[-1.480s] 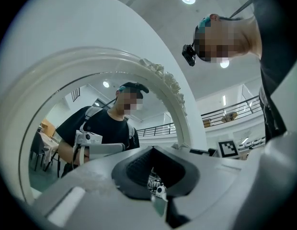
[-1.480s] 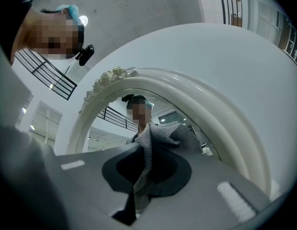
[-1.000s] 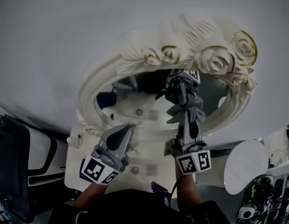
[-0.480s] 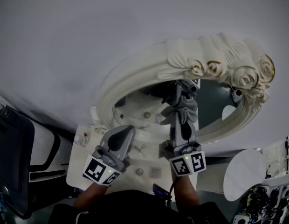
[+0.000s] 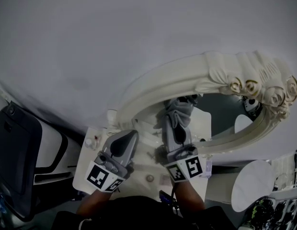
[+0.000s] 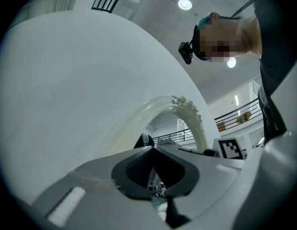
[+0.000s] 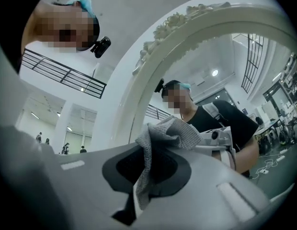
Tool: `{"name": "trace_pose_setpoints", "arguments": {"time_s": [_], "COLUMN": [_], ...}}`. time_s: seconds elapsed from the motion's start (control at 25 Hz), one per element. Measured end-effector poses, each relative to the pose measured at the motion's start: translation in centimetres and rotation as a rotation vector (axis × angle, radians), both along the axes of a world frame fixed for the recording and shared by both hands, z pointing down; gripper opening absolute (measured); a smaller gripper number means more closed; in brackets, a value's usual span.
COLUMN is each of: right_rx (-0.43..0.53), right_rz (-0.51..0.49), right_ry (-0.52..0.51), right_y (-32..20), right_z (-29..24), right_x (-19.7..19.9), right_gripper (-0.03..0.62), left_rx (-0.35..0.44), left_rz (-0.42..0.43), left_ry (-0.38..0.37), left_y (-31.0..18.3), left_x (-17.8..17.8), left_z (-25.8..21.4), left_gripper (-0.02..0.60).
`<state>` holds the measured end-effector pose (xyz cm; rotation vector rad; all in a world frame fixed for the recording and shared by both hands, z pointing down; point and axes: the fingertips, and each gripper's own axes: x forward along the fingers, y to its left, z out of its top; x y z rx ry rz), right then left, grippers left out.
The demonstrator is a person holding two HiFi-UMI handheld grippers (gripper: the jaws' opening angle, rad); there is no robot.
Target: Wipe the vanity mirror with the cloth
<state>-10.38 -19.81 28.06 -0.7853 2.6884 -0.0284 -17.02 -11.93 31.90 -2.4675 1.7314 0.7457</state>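
**Cloth at the glass, mirror unbraced**

Nearest the person, the left gripper (image 5: 131, 137) hovers low over the white worktop (image 5: 139, 153). Its jaws are together with nothing between them, and it touches neither the mirror nor the cloth.

Just beside it, the right gripper (image 5: 177, 128) reaches up and forward. Its jaws are clamped on a grey cloth (image 5: 181, 110), which bunches out past the tips. In the right gripper view the cloth (image 7: 172, 131) hangs as a narrow fold through the jaws, with a reflected gripper close behind it. The wad therefore looks to be at the glass or just off it, but contact cannot be confirmed.

Beyond stands the vanity mirror (image 5: 220, 116), an oval in a cream frame with moulded roses (image 5: 263, 92), against a plain wall.

Risks, as I judge them:
- Only a thin fold is pinched, so a dragging stroke could pull the cloth free.
- If the wad shifts, the hard jaw tips may scrape the glass.
- Nothing steadies the frame, so firm pressure could rock the mirror.
- A low sweep could knock the small items at the mirror's foot.
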Motion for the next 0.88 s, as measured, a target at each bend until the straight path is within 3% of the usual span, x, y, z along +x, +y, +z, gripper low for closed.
{"name": "trace_pose_setpoints", "arguments": {"time_s": [0.48,0.88], "right_rx": [-0.012,-0.029], "right_rz": [-0.097,-0.084], "right_ry": [0.049,0.045], "right_y": [1.8,1.9], "right_z": [1.6,1.9], "right_x": [-7.2,-8.2], "right_gripper": [0.017,0.015], "left_rx": [-0.007,-0.007], "left_rz": [-0.048,-0.056], "left_ry": [0.020,0.030], "left_y": [1.2,1.9], "left_x": [-4.7,-6.6], "left_z": [0.7,1.0], "left_gripper": [0.003,0.003]}}
